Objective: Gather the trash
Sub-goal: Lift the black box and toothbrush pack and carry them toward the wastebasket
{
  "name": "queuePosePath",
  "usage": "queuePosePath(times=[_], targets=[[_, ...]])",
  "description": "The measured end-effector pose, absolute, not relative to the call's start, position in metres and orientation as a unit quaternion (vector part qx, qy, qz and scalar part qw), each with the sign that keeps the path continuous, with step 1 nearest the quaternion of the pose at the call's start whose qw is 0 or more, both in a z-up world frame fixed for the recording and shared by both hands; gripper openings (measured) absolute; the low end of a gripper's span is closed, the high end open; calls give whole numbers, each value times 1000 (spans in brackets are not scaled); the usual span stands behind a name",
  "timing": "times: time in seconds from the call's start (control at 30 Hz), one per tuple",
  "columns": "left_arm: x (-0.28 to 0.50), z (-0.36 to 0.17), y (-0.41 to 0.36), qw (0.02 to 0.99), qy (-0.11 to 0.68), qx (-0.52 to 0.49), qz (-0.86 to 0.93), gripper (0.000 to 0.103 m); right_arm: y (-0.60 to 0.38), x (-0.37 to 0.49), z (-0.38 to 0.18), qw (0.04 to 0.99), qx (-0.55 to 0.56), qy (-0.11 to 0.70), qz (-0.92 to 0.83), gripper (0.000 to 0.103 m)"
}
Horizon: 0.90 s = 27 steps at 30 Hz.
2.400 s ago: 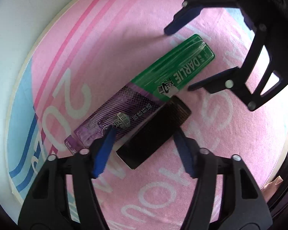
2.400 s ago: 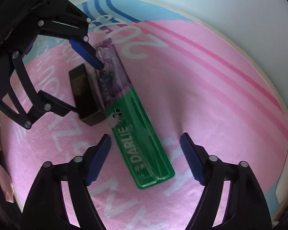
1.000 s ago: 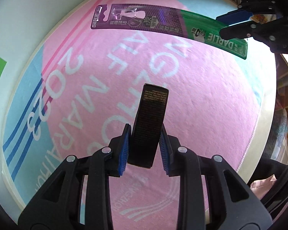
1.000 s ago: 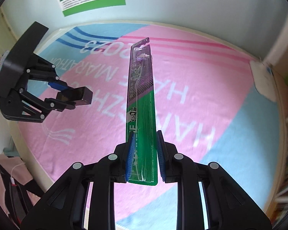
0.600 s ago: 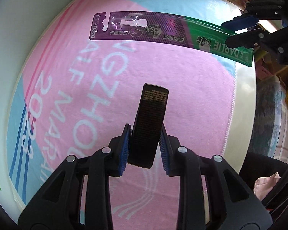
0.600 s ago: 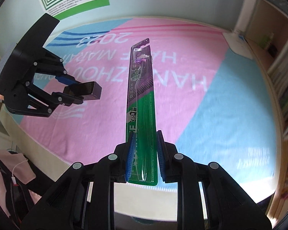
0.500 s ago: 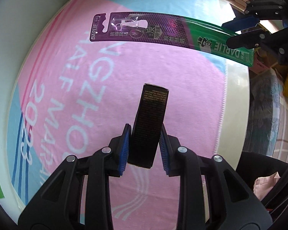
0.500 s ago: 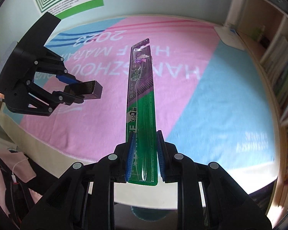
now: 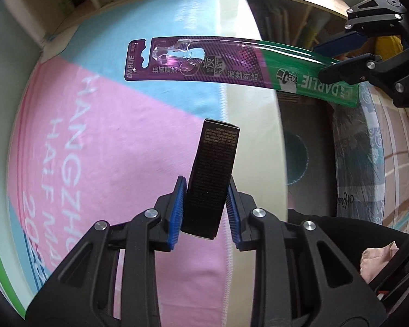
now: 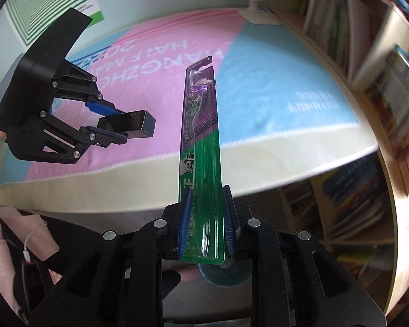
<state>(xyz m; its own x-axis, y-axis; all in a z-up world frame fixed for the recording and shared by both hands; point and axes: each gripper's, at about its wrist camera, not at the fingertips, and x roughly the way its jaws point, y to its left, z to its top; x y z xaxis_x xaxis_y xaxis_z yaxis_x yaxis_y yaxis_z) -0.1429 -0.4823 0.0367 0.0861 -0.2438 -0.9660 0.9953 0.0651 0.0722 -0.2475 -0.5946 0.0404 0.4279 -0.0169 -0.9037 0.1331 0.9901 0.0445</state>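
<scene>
Hiding package [image 10: 201,147] base, right tool [image 10: 205,224], blurred shelves [image 10: 390,87]

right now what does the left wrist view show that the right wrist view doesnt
Only the left wrist view shows the printed face of the black box head-on between the left gripper jaws, and a dark teal round thing on the floor past the table edge.

Only the right wrist view shows the bookshelves, the green striped poster and the toothpaste pack's length running away from the right gripper.

Both show the two grippers each shut on its item, held above the pink and blue cloth.
</scene>
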Motion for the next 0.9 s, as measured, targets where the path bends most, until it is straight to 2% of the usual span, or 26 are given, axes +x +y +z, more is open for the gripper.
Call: queuePosePath(times=[0.5, 0.9], targets=[[-280, 17, -536, 495, 372, 501, -604, 27, -593, -425, 21, 810, 158, 537, -173, 23], [-351, -19, -556, 429, 370, 542, -620, 27, -591, -495, -25, 767, 225, 563, -211, 23]])
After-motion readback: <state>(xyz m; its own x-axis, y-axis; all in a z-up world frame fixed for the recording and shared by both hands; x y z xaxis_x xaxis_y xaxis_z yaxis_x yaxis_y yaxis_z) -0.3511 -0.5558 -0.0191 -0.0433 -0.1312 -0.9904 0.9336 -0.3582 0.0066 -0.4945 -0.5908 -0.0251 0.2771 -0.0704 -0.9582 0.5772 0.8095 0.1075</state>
